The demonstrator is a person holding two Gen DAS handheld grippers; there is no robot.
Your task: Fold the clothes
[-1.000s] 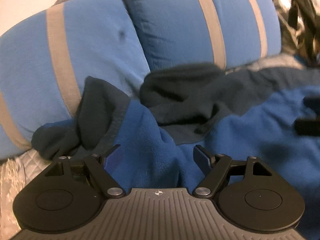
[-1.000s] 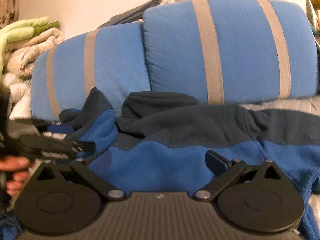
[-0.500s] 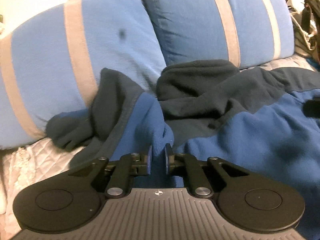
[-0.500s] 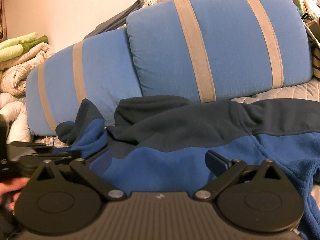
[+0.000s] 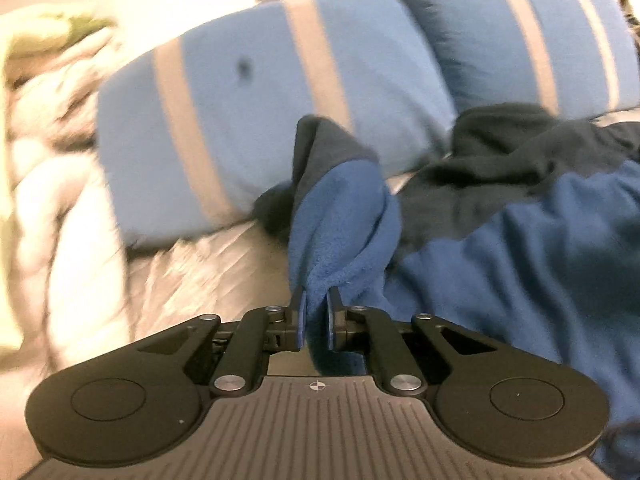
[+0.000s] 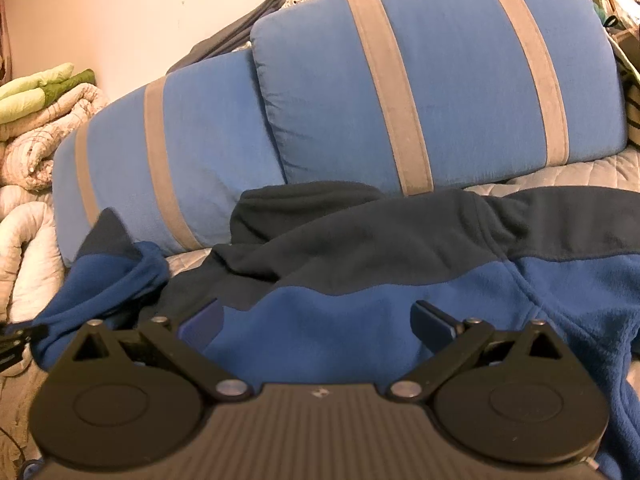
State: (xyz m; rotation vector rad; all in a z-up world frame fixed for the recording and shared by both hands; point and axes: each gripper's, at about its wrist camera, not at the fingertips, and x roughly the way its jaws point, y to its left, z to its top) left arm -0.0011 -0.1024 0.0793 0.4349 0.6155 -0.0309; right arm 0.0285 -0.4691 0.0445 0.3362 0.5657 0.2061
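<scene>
Between the left gripper's (image 5: 316,322) two pads sits a pinched fold of fuzzy blue sleeve (image 5: 340,216) with a dark cuff, lifted up. Its soft fleece jacket (image 6: 360,280) lies spread on a quilted bed cover (image 5: 208,268). Over it, the right gripper (image 6: 316,320) gapes wide, holding nothing. Behind stand puffy blue pillows (image 6: 460,80) with grey stripes.

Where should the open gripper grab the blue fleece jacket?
Probably the right sleeve of the fleece jacket, coming from above. It lies flat and spread out, so the open right gripper can pinch its edge. The left gripper already pinches the other sleeve.
</scene>
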